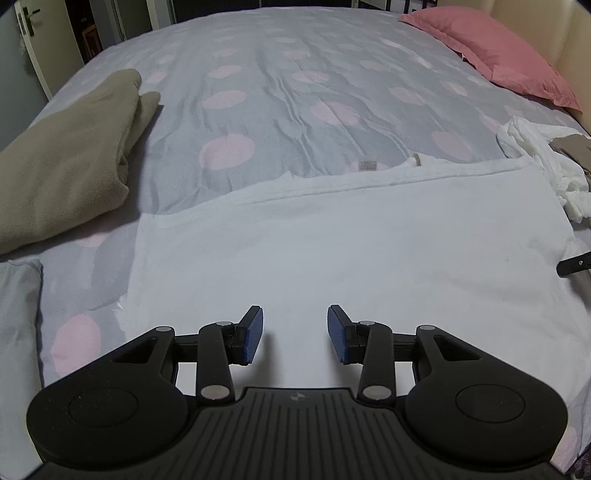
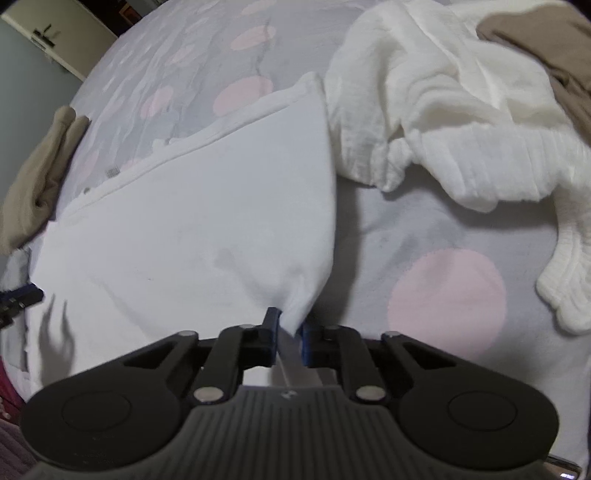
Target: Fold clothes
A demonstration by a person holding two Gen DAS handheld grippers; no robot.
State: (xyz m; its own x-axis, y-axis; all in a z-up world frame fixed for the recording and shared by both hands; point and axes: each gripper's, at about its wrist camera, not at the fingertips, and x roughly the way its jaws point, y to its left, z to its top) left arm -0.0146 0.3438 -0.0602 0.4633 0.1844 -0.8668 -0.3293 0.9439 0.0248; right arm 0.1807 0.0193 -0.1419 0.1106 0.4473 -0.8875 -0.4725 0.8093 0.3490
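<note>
Right wrist view: right gripper (image 2: 289, 334) w/ blue pads is pinching the near right corner of the flat white cotton garment (image 2: 192, 229), cloth visibly bunched between the jaws, prob. to lift that edge for the next fold. Left gripper (image 1: 295, 334) hovers over the garment's near edge w/ jaws spread, nothing between them; looks staged to take the other corner so both ends lift together, but that's a guess. Garment lies smoothed out on the near part of the bed, far hem doubled over, so likely mid-fold, not finished. Folded khaki fleece item (image 1: 62, 158) is parked well apart on the left, reads as a done pile. Crumpled cream ribbed garment (image 2: 443, 110) sits just beside the white one's right edge, w/ a brown cloth (image 2: 535, 33) behind it; prob. the to-do heap. Surface: grey duvet w/ pink dots (image 1: 295, 92), soft & slightly creased, so cloth may drag when pulled. Pink pillow (image 1: 491, 55) at far right by a cream headboard. Room: dim, door w/ a dark handle (image 1: 27, 18) far left.
</note>
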